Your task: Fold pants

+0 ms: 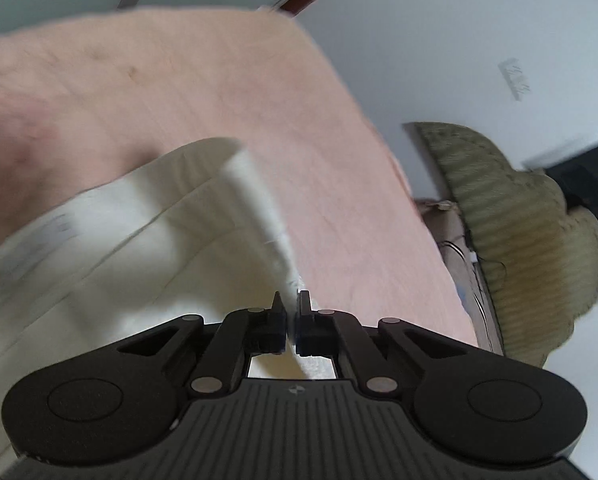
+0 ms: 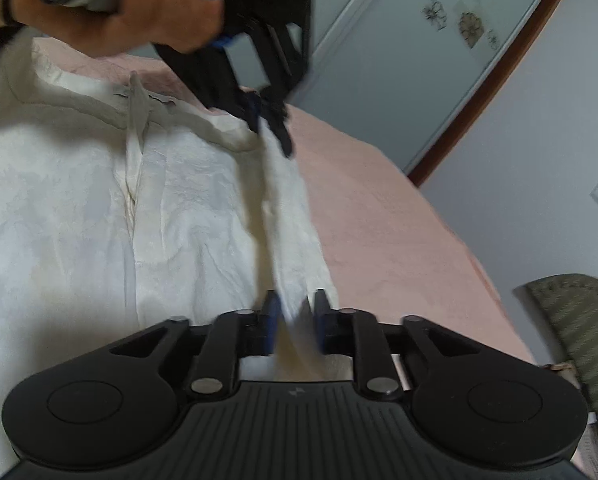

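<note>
Here, cream pants (image 2: 99, 208), crinkled and soft, spread flat over a pink fuzzy bed cover (image 2: 379, 216), left of and beyond the right tongs (image 2: 295, 312). Waistband with drawstring at the far end. Left tongs (image 1: 291, 308), black and ridged, pressed together on a raised fabric edge; seen again in the right view (image 2: 273, 128), pinching the waistband corner, gripped by a hand (image 2: 139, 8). Right tongs partly spread, a blurred fold of cloth between the blue-padded tips, contact unclear. Right of both tongs, an olive ribbed cushion (image 1: 531, 240), rounded, beside the bed.
</note>
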Demonstrator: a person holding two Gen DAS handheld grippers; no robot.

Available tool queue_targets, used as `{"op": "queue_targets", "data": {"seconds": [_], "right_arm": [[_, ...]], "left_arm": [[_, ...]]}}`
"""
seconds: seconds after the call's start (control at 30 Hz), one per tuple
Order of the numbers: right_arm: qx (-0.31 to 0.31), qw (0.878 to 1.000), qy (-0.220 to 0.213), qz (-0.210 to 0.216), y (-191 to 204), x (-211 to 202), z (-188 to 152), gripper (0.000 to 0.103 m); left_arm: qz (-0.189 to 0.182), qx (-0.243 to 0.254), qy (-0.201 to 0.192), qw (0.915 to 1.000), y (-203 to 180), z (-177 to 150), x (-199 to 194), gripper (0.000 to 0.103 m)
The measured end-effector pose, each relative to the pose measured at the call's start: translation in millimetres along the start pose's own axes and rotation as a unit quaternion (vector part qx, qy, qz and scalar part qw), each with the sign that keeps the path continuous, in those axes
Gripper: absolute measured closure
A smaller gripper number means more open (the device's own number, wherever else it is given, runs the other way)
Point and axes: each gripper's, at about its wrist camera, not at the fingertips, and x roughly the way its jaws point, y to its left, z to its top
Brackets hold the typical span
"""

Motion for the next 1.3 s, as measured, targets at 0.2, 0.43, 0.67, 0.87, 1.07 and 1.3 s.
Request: {"op": "queue_targets", "data": {"seconds": [0.2, 0.43, 0.67, 0.87, 1.07, 1.3], "right_arm": [[0.029, 0.998, 0.026, -0.045, -17, -33, -30, 0.062], [0.043, 0.996, 0.053, -0.052, -11, -74, -43, 0.093], [0.167, 0.985, 0.033, 0.002, -14, -106, -48, 0.097], [0.262, 0.962, -0.001, 0.075, 0, -160, -51, 0.098], [0.283, 0.953, 0.009, 0.109, 39, -186, -57, 0.098], [0.282, 0.951, 0.026, 0.12, 68, -185, -65, 0.098]], "left_arm": [[-0.051, 0.0, -0.003, 0.9987, 30, -37, -60, 0.101], [-0.061, 0.019, -0.025, 0.9977, 63, -79, -112, 0.101], [-0.045, 0.068, -0.065, 0.9945, 73, -111, -157, 0.102], [-0.026, 0.127, -0.094, 0.987, 80, -137, -205, 0.102], [0.001, 0.127, -0.072, 0.9893, 99, -153, -209, 0.102], [0.052, 0.103, -0.035, 0.9927, 123, -152, -180, 0.1]]}}
